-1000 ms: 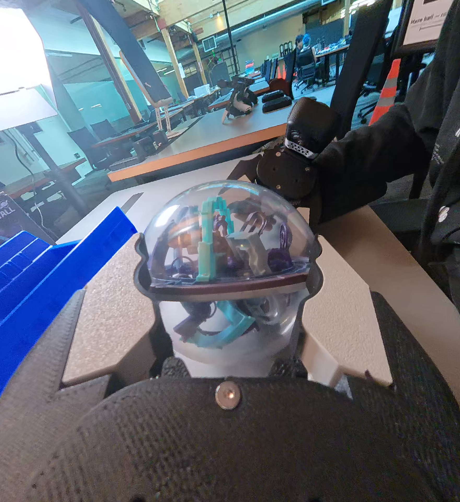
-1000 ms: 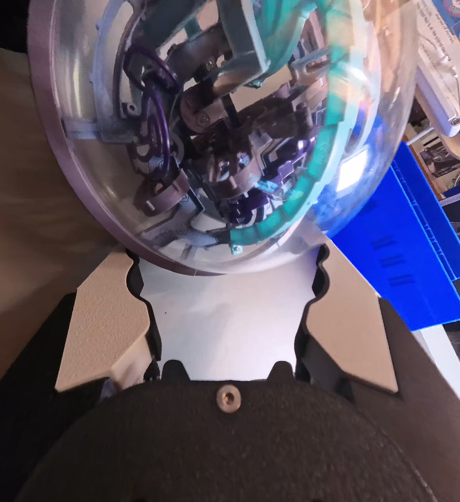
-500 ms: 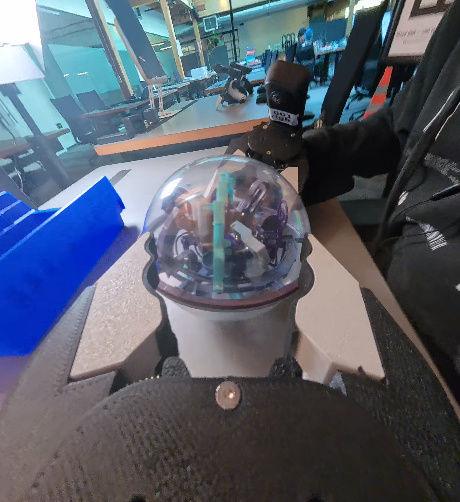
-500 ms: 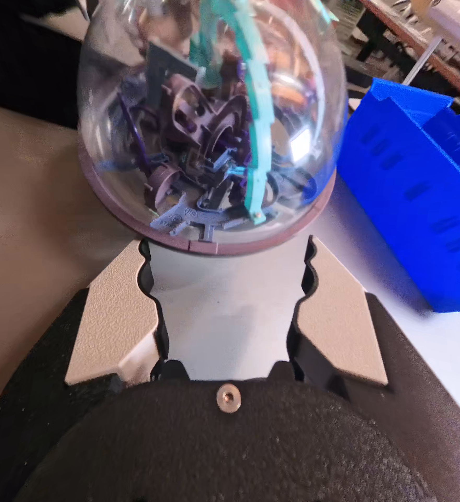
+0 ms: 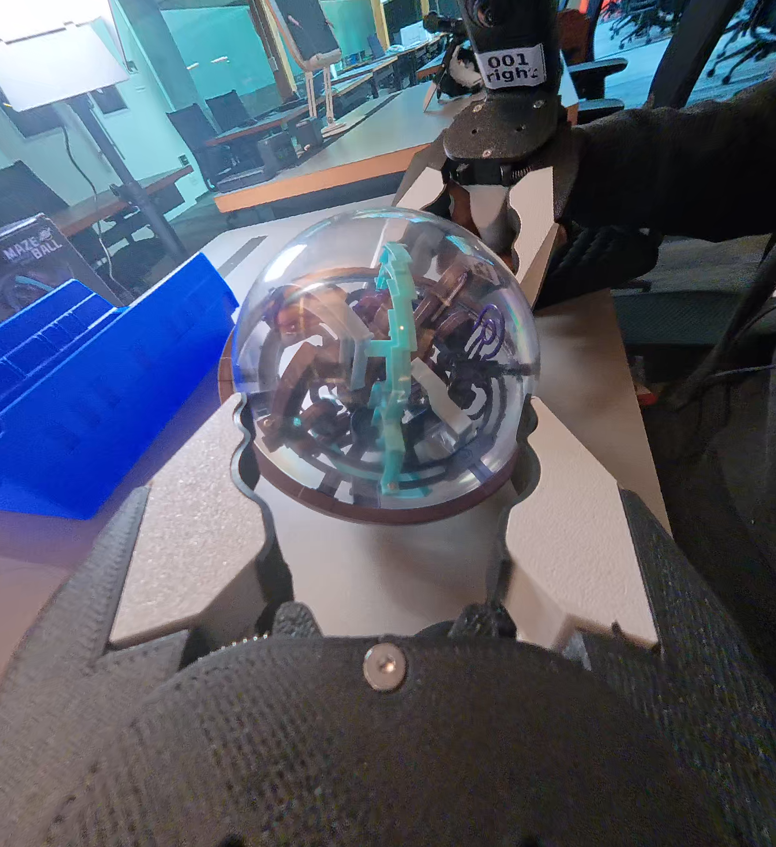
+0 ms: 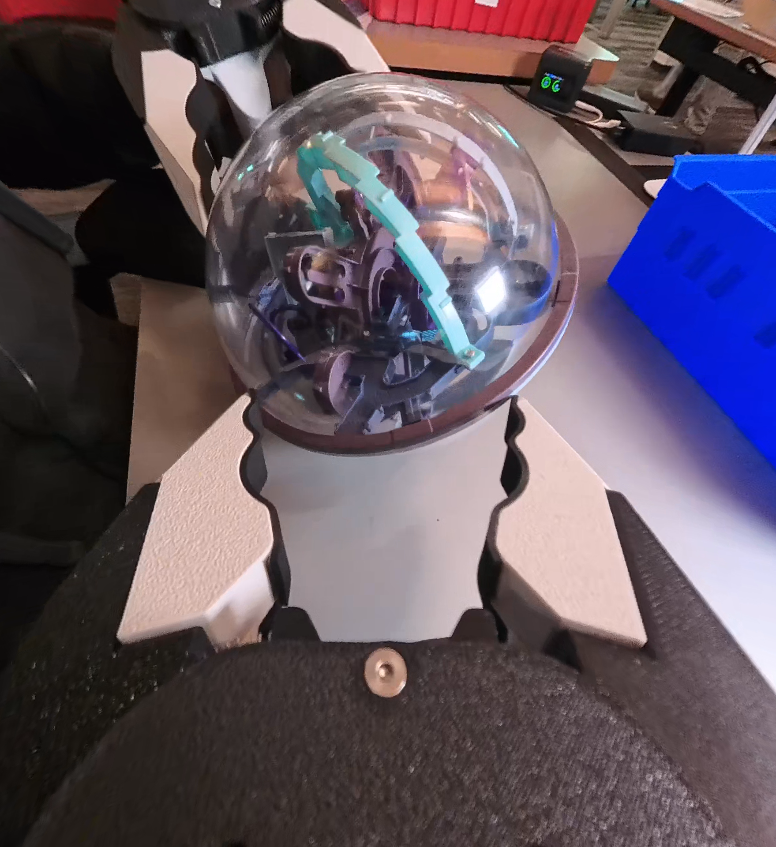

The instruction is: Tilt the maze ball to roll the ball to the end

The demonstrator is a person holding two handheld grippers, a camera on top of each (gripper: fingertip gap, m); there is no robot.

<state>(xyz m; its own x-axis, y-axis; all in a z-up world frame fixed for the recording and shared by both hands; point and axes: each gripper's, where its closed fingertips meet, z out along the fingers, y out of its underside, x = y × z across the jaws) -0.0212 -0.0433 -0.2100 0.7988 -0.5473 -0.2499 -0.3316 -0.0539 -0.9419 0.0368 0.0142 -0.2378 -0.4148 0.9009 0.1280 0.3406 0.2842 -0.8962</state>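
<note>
Clear plastic maze ball with teal and purple tracks has swung back nearly upright, purple rim low, above the pale table. Left gripper and right gripper both clench it; its inner ball eludes me.

I see the maze ball: clear sphere, brown equator band tilted, teal stepped track arching over purple and brown ramps; inner ball possibly hidden.
</note>
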